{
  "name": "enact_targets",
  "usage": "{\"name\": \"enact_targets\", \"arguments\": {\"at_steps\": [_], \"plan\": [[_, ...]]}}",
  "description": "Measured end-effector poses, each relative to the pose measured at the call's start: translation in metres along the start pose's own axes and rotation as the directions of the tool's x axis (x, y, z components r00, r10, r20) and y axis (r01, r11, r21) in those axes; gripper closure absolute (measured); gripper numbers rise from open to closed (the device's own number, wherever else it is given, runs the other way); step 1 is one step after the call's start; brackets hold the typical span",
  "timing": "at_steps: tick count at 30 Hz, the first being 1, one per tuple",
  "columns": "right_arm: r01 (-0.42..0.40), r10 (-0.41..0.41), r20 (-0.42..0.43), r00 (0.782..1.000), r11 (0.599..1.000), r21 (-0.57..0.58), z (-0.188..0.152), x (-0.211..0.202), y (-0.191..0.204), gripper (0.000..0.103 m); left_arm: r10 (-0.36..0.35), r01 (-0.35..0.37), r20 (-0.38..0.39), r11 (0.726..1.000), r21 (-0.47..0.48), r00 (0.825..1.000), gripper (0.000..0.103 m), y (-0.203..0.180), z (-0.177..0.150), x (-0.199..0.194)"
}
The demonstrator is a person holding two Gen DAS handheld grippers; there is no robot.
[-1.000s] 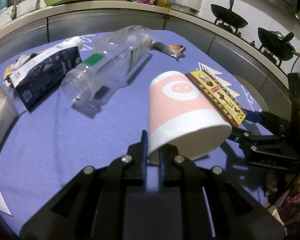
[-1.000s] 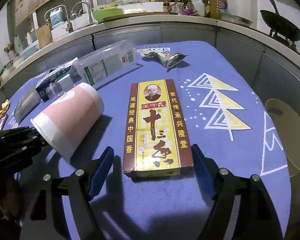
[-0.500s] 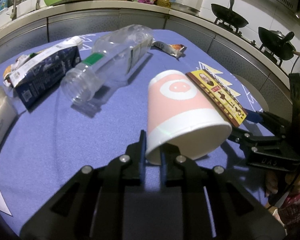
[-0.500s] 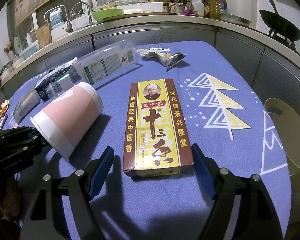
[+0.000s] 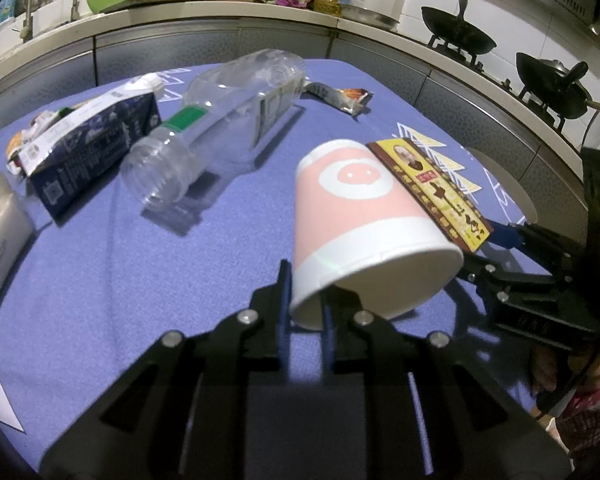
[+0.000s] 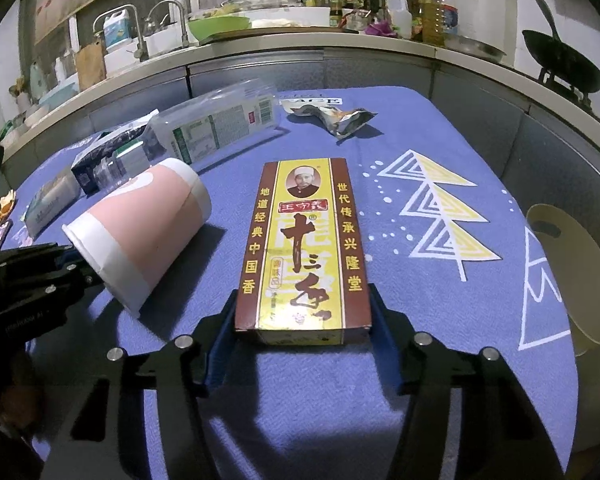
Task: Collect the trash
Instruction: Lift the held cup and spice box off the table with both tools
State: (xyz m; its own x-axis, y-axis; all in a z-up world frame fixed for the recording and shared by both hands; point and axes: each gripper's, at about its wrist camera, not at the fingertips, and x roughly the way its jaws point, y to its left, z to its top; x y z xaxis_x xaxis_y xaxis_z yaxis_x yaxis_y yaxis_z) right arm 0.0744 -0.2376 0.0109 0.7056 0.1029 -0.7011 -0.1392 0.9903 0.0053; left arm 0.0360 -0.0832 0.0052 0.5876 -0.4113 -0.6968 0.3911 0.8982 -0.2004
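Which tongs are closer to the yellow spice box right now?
Right. The right tongs straddle the near end of the yellow spice box; the left tongs pinch the paper cup beside it.

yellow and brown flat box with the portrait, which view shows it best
The right wrist view: the flat yellow and brown cardboard box lies face up in the middle, print fully readable, its near end between the right tongs. The left wrist view shows the box only obliquely, partly hidden behind the pink paper cup.
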Motion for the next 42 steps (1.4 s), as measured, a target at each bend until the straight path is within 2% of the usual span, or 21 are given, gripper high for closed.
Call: {"name": "enact_targets", "arguments": {"at_steps": [14, 22, 42], "plan": [[-0.004, 0.004, 0.0, 1.0, 1.0, 0.001, 0.0008, 0.0006, 0.0014, 0.046, -0.001, 0.001, 0.0, 1.0, 0.0, 1.0, 0.089, 0.0, -0.0002, 0.0], [-0.024, 0.024, 0.002, 1.0, 1.0, 0.0, 0.0002, -0.0004, 0.003, 0.039, -0.006, 0.006, 0.0, 1.0, 0.006, 1.0, 0.085, -0.0019, -0.001, -0.0009], [-0.037, 0.036, 0.02, 0.999, 0.998, 0.051, -0.0017, -0.0045, -0.0042, 0.038, -0.008, 0.008, 0.0, 1.0, 0.004, 1.0, 0.085, -0.0028, -0.0013, -0.0012]]}}
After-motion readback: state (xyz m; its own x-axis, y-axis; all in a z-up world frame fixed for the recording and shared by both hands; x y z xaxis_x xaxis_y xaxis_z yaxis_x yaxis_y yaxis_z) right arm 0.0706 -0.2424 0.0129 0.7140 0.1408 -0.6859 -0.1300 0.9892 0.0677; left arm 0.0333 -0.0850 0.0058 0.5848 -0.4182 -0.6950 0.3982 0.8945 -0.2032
